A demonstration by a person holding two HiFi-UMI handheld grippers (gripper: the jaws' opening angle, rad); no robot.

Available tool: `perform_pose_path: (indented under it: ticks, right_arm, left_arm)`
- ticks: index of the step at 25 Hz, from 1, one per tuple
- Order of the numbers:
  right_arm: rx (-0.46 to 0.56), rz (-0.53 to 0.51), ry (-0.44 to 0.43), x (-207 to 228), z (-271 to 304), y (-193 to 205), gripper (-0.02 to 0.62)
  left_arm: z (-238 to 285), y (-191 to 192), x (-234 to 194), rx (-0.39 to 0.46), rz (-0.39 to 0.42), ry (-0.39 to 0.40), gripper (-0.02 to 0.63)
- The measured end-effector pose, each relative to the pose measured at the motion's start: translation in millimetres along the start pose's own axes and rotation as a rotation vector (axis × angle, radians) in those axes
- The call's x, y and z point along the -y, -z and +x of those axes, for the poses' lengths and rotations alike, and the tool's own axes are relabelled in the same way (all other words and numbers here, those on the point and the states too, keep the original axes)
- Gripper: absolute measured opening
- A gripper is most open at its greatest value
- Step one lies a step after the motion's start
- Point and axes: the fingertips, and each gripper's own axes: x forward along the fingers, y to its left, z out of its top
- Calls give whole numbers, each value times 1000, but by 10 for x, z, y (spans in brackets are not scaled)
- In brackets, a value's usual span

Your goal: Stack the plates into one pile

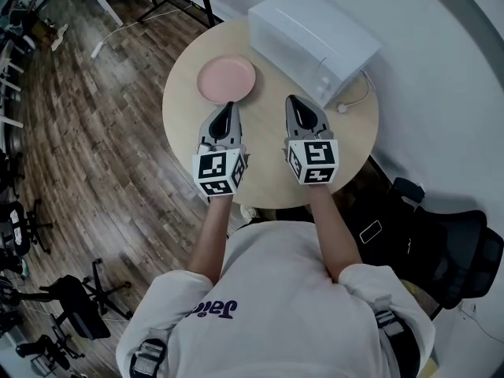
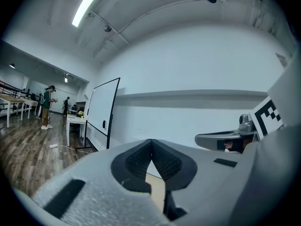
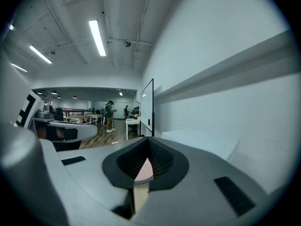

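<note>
A pink plate (image 1: 226,79) lies on the round wooden table (image 1: 268,176), toward its far left; I cannot tell whether more plates lie under it. My left gripper (image 1: 230,105) hangs above the table just at the plate's near edge, jaws shut and empty. Held about level with it to the right, my right gripper (image 1: 290,99) is also shut with nothing in it. In the left gripper view the jaws (image 2: 151,143) meet at a point above a strip of tabletop. A sliver of the pink plate (image 3: 144,171) shows below the closed right gripper (image 3: 148,145).
A white box-shaped appliance (image 1: 311,42) stands at the table's far right, with a cable and plug (image 1: 344,106) beside it. A black office chair (image 1: 449,250) is at the right. A whiteboard (image 2: 101,112) stands beyond the table. People stand far off in the room.
</note>
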Motion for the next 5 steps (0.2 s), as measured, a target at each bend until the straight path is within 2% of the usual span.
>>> perform_pose_path:
  ticks: [5]
  right_arm:
    - [-28,-14,-6,-95,-243,180,14]
  left_arm:
    - [-215,154,147,-20,-4,24,15]
